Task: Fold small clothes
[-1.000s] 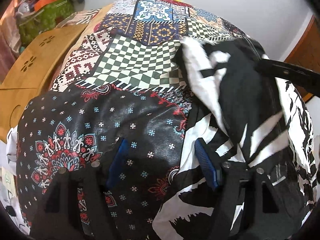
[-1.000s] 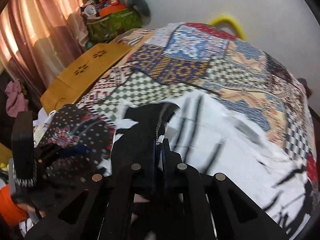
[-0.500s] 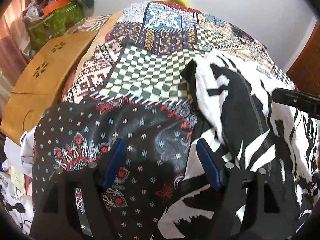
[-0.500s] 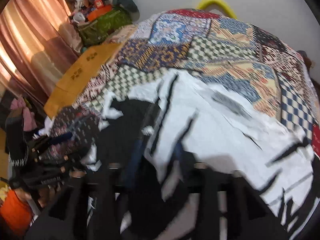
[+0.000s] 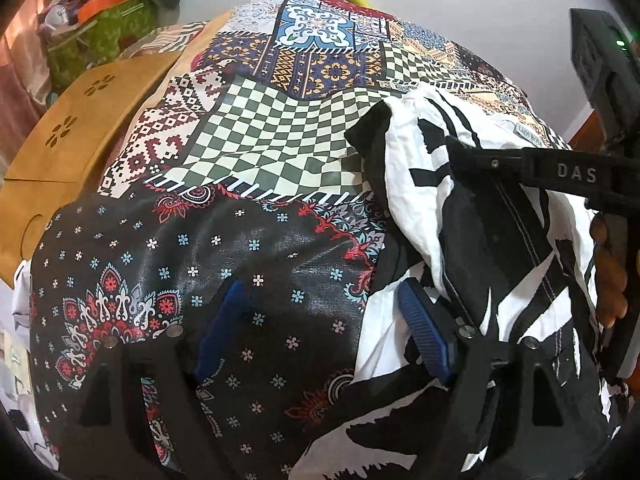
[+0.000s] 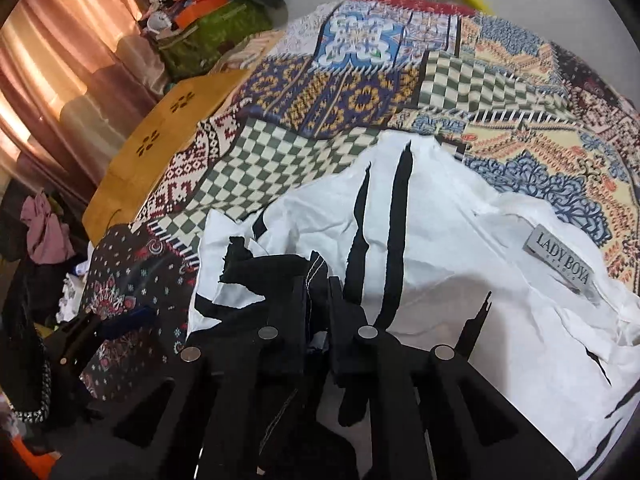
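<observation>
We are working over a bed spread with a patchwork cover, and on it lies the one garment we can see, a black-and-white printed piece with a grey label reading LADY BOYA. It sits toward the near right side of the cover, partly doubled over on itself but still rumpled, with loose edges and creases, so we judge the folding begun and far from finished: the layers need squaring, smoothing and at least one more fold. No finished stack shows in either view. Our right gripper has its jaws pinched tight on a black hem of the garment with white stitching, near the garment's left edge; the left wrist view shows it reaching in from the right. Our left gripper hovers above the dark floral patch of the cover with its jaws opening wide, nothing between them, its right blue pad just beside the garment's near edge.
</observation>
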